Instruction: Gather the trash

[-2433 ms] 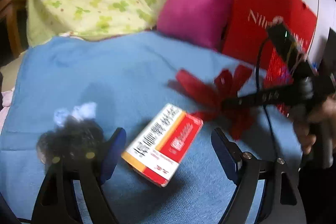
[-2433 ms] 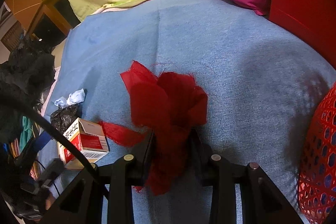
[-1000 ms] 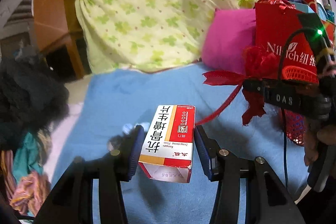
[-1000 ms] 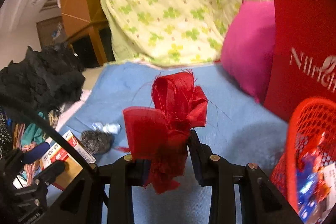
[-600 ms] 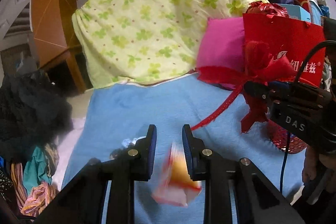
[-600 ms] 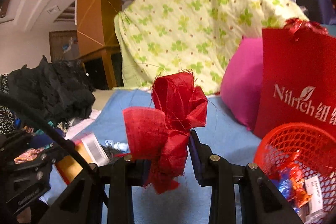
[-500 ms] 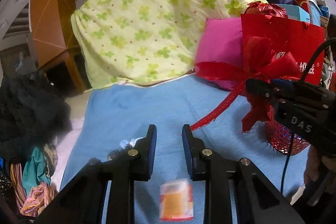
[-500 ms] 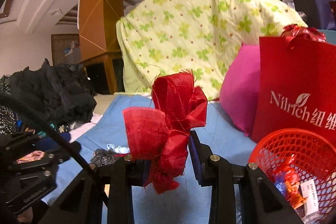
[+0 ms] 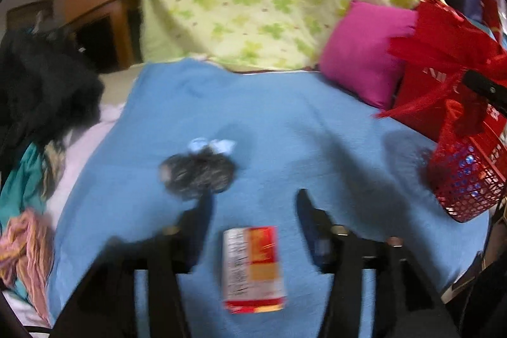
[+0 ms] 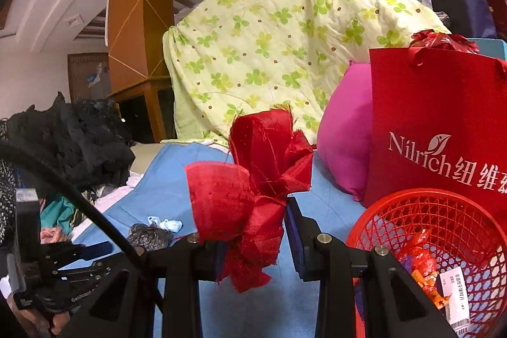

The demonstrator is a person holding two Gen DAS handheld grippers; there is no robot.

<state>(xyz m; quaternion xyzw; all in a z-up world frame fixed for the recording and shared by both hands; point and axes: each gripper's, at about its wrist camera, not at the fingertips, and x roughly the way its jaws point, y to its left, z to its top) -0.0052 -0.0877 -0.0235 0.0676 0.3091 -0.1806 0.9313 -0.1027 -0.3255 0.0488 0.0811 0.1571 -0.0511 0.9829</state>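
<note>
Here, from largest thing to smallest:

- A blue blanket [image 9: 269,122] covers the bed; a green-patterned quilt [image 10: 285,30], a pink cushion [image 9: 361,53] and a red paper bag [image 10: 443,122] stand at its far side.
- A red mesh basket [image 10: 396,217] sits at the right edge of the blanket, already holding wrappers and a small labelled packet; this looks to be the trash bin.
- The right gripper [image 10: 253,227] is clamped on a red fabric bow [image 10: 253,179], raised above the blanket just left of the basket rim.
- The left gripper [image 9: 253,211] hovers with its jaws apart and nothing between them; a red-and-white box [image 9: 253,268] lies flat on the blanket below the gap (the view is blurred).
- A dark crumpled wad [image 9: 196,173] and a pale scrap [image 9: 210,144] lie together farther along the blanket.
- Risks, as a judgement: the bow's frayed tails could snag on the mesh or the fingers and drape outside the basket if released short of the rim; the box could slip from a skewed pinch on its smooth faces.
</note>
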